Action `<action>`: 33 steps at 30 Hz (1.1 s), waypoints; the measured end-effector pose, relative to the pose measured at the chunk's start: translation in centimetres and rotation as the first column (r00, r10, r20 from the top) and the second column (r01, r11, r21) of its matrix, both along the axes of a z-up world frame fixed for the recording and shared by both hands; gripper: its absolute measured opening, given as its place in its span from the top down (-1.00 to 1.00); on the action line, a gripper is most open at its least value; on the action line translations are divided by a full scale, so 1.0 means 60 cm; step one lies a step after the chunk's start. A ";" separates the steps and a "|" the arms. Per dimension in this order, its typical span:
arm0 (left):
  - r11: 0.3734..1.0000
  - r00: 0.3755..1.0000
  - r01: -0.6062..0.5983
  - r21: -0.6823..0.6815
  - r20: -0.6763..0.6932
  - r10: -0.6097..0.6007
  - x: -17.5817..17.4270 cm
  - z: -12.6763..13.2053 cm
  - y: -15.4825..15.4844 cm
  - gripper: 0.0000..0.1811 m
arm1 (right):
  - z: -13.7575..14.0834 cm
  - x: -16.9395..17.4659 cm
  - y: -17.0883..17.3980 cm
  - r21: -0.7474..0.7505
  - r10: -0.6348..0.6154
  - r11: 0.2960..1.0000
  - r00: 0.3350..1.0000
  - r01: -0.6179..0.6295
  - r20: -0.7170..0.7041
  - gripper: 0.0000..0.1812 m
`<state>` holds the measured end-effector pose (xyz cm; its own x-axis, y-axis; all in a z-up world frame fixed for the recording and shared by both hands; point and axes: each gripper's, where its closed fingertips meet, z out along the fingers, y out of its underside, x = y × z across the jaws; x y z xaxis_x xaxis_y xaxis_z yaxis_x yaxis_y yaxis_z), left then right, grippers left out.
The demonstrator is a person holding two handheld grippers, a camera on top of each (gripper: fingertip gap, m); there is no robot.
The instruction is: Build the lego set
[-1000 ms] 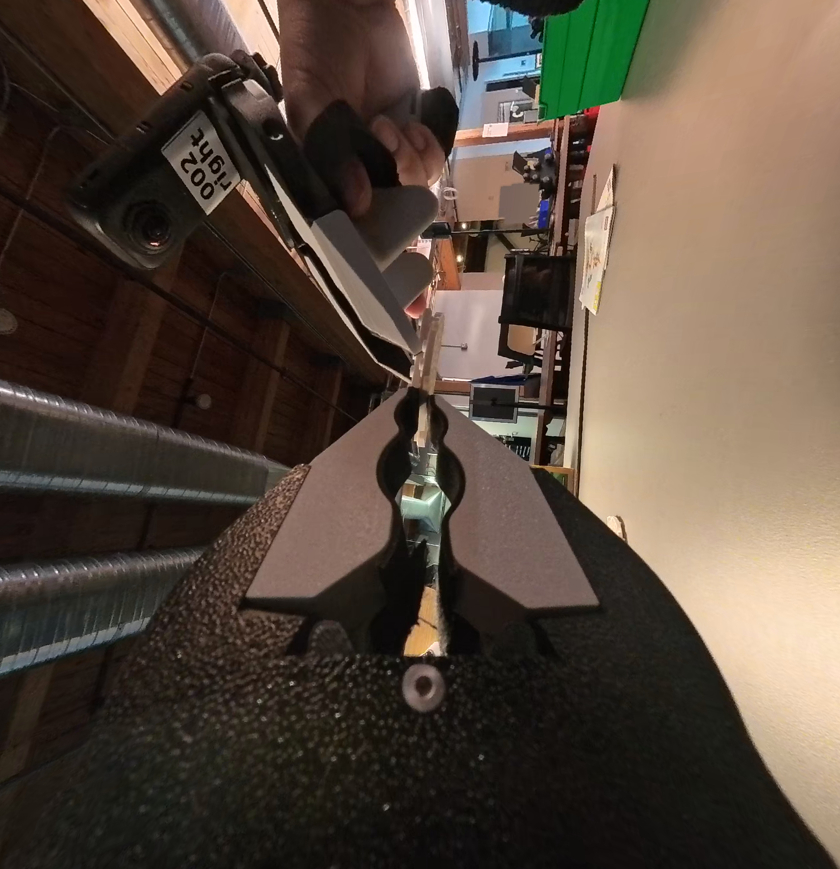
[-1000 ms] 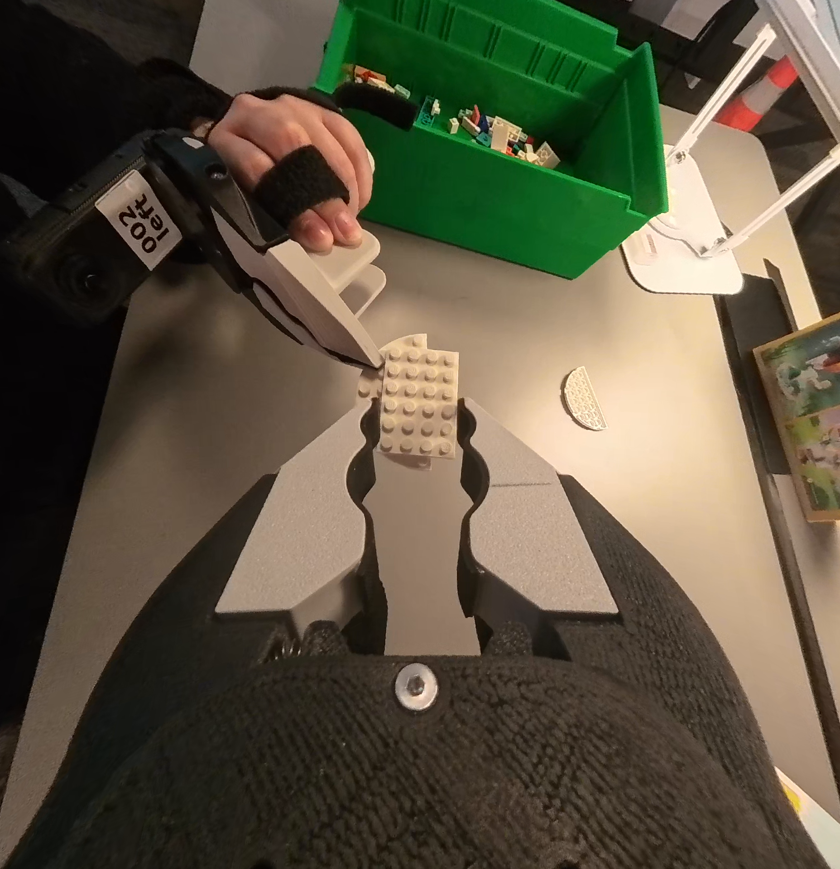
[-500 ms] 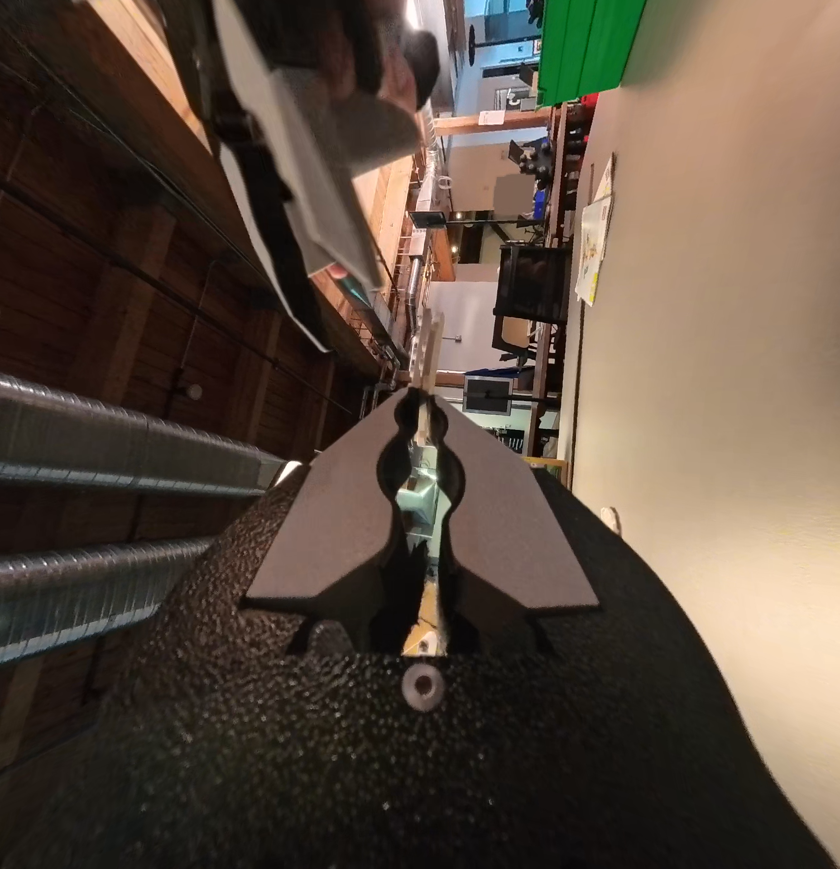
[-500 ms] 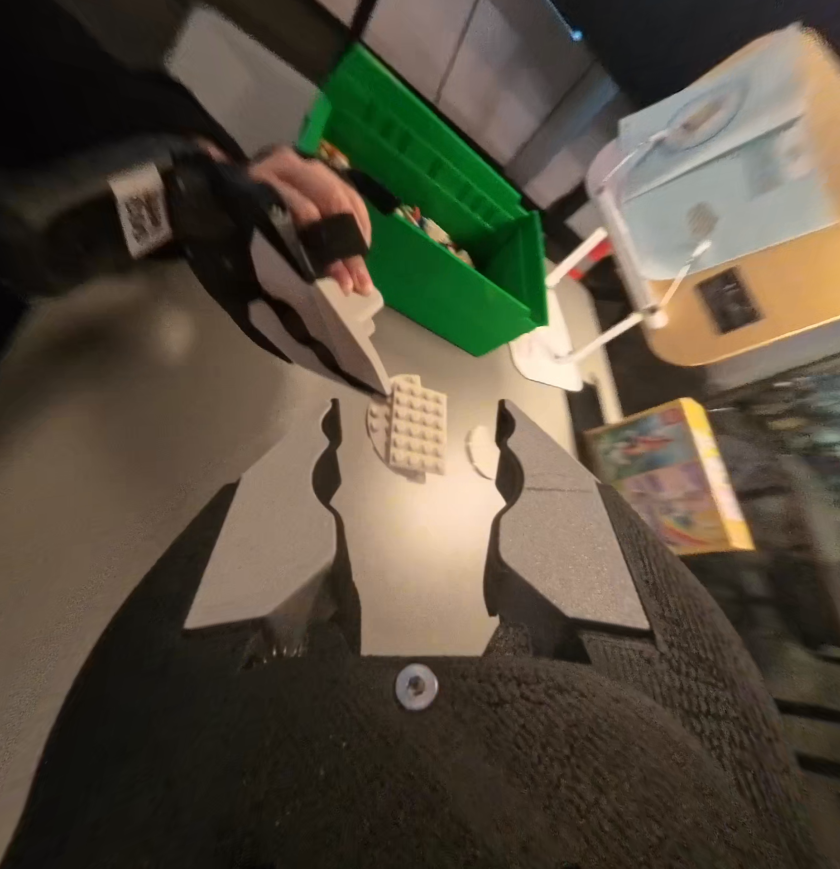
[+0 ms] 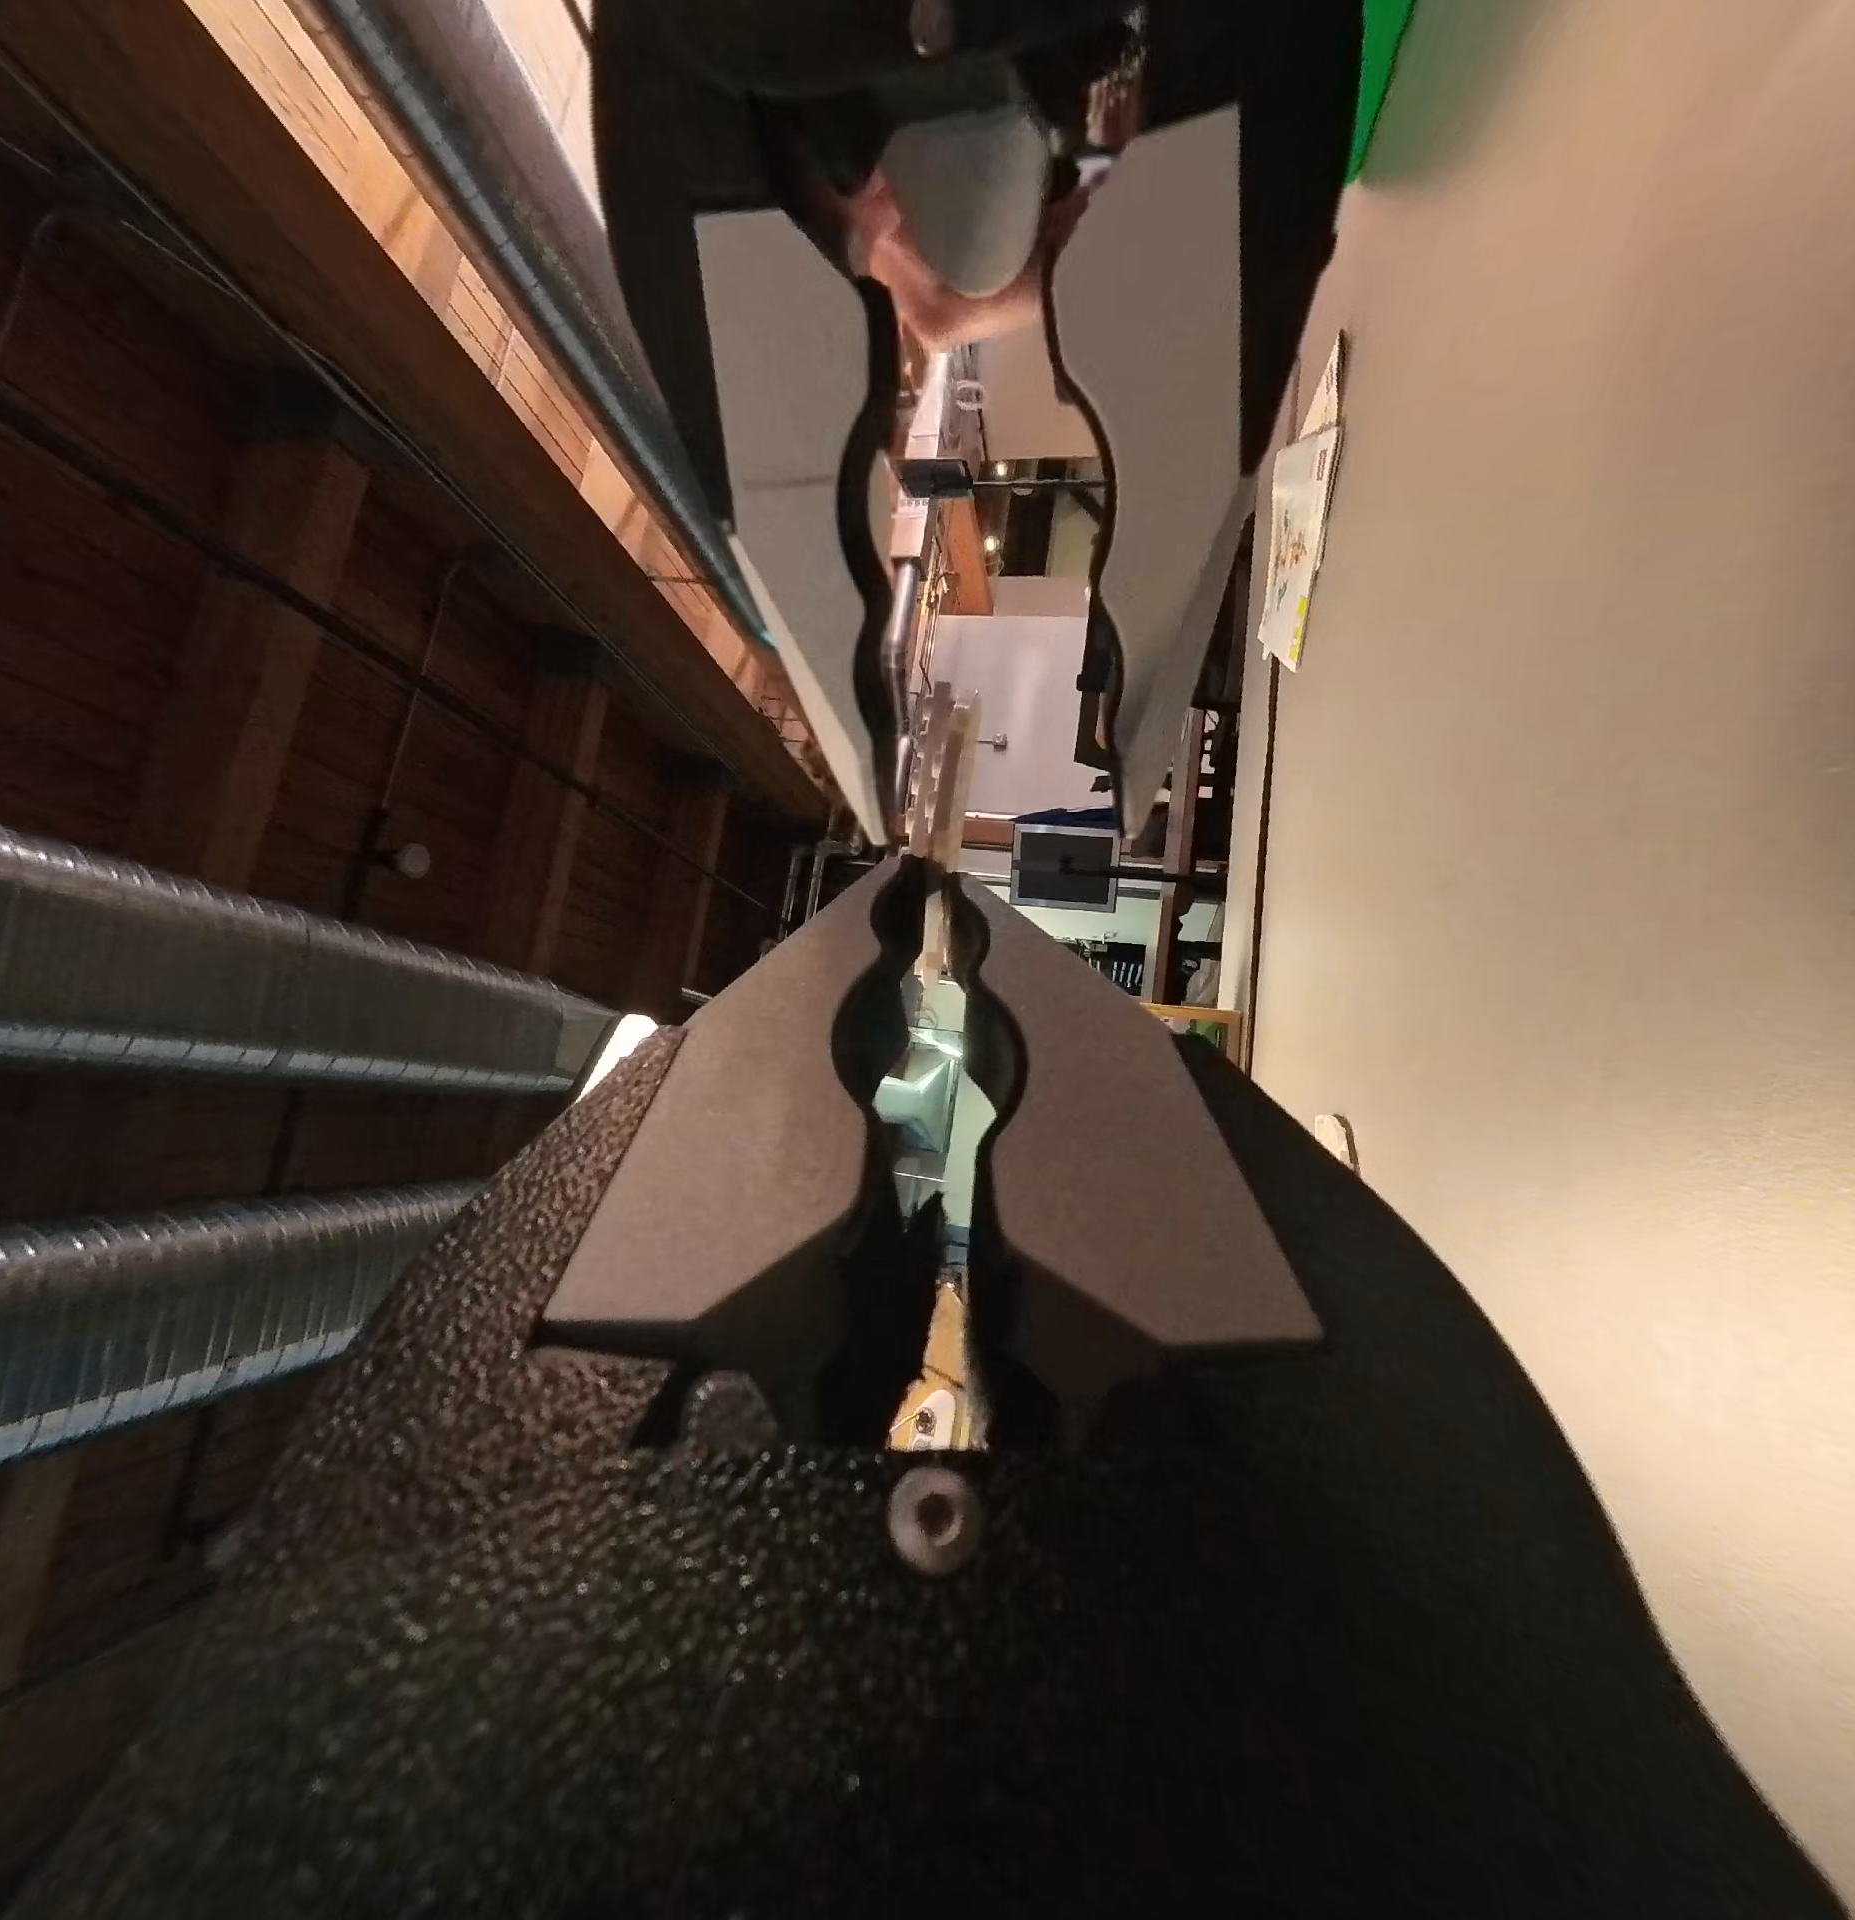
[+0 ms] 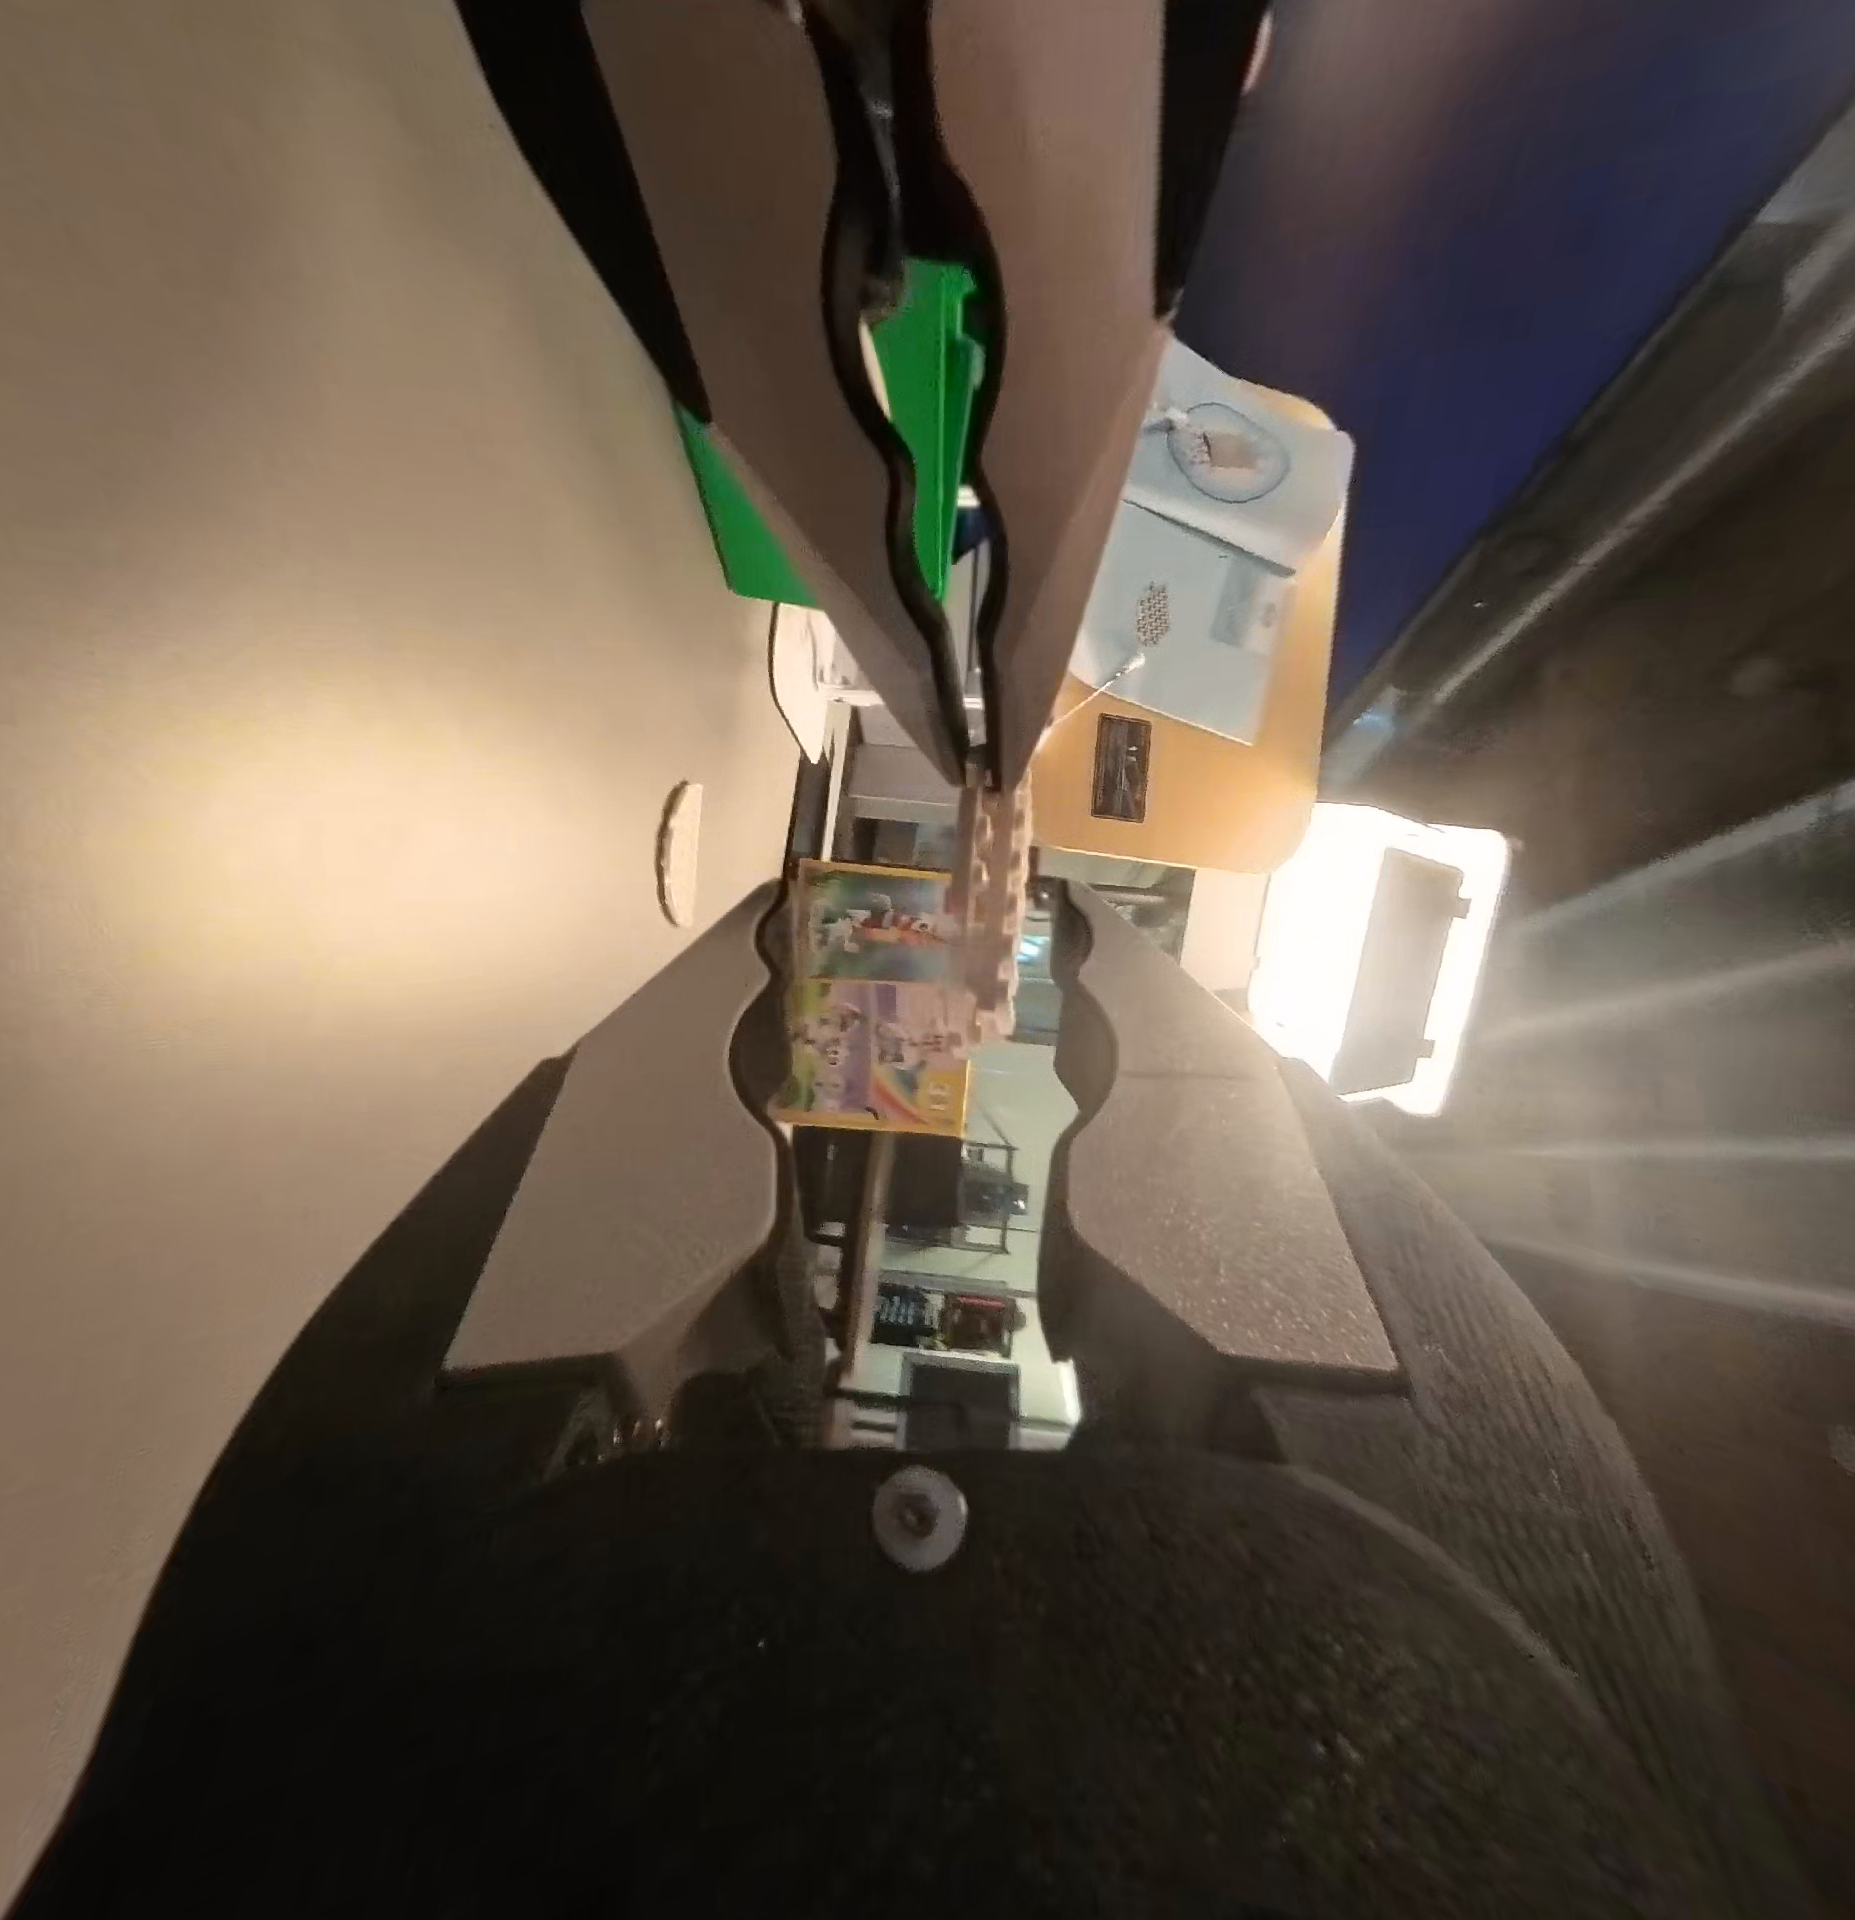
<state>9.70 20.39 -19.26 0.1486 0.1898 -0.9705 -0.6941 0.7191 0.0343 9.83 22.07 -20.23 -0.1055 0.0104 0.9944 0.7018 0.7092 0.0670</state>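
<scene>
My left gripper [image 5: 928, 883] is shut on a stack of white lego plates [image 5: 942, 769], seen edge-on, studs to the left. It holds them in the air beside the beige table [image 5: 1577, 935]. My right gripper [image 6: 918, 914] is open and faces the left one tip to tip. The white plates [image 6: 996, 894] sit in the gap between its fingers, nearer the right finger, touching neither. In the right wrist view the left gripper [image 6: 973, 769] comes down from the top, pinching the plates' far end. In the left wrist view the right gripper [image 5: 1001, 826] hangs open around the plates.
A white half-round plate [image 6: 682, 852] lies loose on the table; it also shows in the left wrist view [image 5: 1338, 1138]. A green bin [image 6: 933, 416], a white lamp base [image 6: 798, 675], the lego box [image 6: 871, 997] and an instruction booklet [image 5: 1297, 561] stand farther along the table. The grippers are tip to tip, or close to it.
My right gripper opened off the plates, rolled onto its side and swung round to face the left gripper, fingers now astride the plates. The left gripper kept its hold.
</scene>
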 end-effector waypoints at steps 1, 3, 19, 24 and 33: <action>1.000 1.000 0.001 0.001 0.000 -0.001 0.000 0.000 0.000 0.98 | -0.001 0.000 0.002 0.011 -0.001 1.000 1.000 0.001 0.004 0.49; 1.000 1.000 0.003 0.001 0.001 -0.003 0.000 0.001 -0.002 0.98 | -0.002 -0.003 0.003 0.023 0.010 1.000 1.000 -0.010 0.005 0.54; 0.999 0.999 0.039 0.005 0.005 -0.039 0.003 0.002 -0.014 0.98 | 0.021 0.001 -0.007 0.100 0.065 0.993 0.998 -0.062 -0.025 0.88; 0.999 0.999 0.042 0.000 0.009 -0.042 0.004 0.002 -0.015 0.98 | 0.022 0.002 -0.008 0.098 0.056 0.994 0.998 -0.053 -0.029 0.90; 0.999 0.999 0.041 0.000 -0.004 -0.041 0.005 -0.002 -0.016 0.98 | 0.016 0.004 -0.005 0.108 0.022 0.994 1.000 -0.019 -0.019 0.90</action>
<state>10.02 19.46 -19.36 0.1523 0.1837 -0.9711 -0.6636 0.7472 0.0373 10.08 21.76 -19.26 -0.0842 -0.0992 0.9915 0.6892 0.7129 0.1298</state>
